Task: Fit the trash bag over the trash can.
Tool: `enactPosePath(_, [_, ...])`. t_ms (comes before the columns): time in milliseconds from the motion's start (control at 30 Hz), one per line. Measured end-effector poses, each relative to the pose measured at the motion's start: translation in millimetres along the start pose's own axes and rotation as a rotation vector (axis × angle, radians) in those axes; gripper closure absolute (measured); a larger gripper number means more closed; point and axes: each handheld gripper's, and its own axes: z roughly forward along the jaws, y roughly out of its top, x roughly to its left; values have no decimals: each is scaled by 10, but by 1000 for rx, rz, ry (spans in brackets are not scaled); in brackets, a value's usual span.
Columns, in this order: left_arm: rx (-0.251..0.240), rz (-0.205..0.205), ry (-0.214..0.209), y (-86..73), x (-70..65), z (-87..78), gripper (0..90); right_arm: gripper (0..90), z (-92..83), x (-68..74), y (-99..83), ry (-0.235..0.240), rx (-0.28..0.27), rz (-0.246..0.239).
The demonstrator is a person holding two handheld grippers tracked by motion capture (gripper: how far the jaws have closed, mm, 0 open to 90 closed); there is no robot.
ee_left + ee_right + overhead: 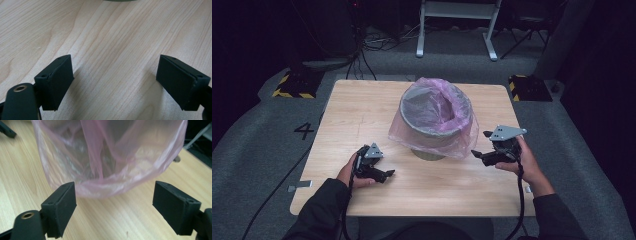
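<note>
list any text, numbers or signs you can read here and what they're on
"4": a dark numeral on the grey floor, left of the table.
Yellow and black hazard stripes, a sign without words, on the two floor plates at the table's far corners.
No readable print on the pink bag, the grey bin or either hand-held gripper.

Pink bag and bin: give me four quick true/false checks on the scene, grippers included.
1. The pink bag lines the grey bin and drapes over its rim. True.
2. The right gripper is clamped on the bag. False: its jaws are open, the bag's hem hangs just ahead of them.
3. The left gripper is open over bare table. True.
4. The bin lies tipped over. False: it stands upright.
</note>
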Motion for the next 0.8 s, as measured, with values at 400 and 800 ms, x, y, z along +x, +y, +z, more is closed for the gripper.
enactPosePath(400, [0, 0, 1, 0, 0, 0, 140, 186, 238, 46, -302, -24, 124, -1])
enactPosePath(800, [0, 1, 1, 0, 0, -1, 140, 182, 367, 122, -569, -15, 185, 7])
